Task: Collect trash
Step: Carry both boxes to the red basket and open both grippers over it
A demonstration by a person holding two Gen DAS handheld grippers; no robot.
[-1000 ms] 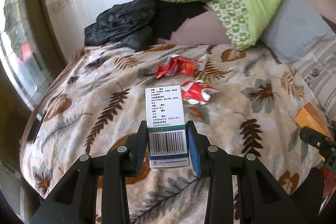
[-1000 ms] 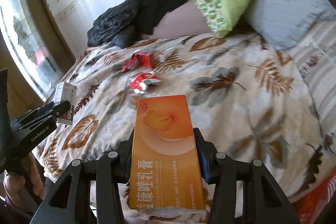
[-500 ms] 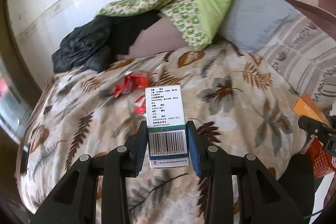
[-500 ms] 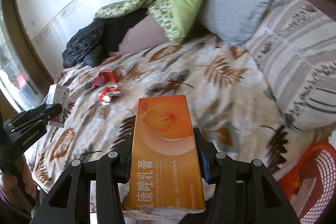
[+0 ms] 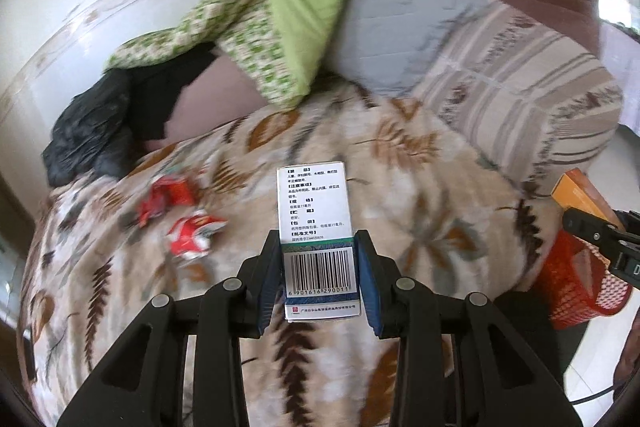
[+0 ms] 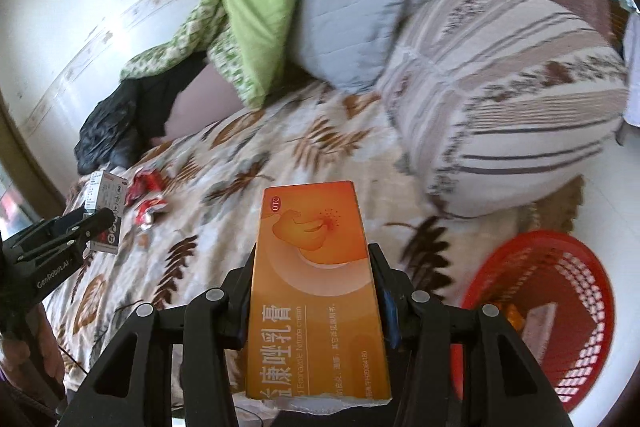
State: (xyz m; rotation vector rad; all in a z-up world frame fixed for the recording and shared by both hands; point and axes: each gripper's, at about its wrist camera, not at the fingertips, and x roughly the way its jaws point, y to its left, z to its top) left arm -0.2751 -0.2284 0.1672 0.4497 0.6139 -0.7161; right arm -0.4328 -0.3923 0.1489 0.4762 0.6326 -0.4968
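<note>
My left gripper (image 5: 318,273) pinches the white medicine box (image 5: 316,227), my right gripper (image 6: 314,291) pinches the orange cream box (image 6: 316,291), with 2 red wrappers (image 5: 182,219) ahead-left on the bed (image 5: 420,247) and the red basket (image 6: 560,307) lower right.

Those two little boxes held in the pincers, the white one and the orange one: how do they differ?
The white box shows black printed text and a barcode; the orange box shows a pale drawing and large characters. The white box looks narrower in its gripper than the orange box, which fills wider-set jaws. The orange box has a torn near end; the white box's looks intact. Both are clamped, white in the left gripper, orange in the right gripper, above the bed.
</note>
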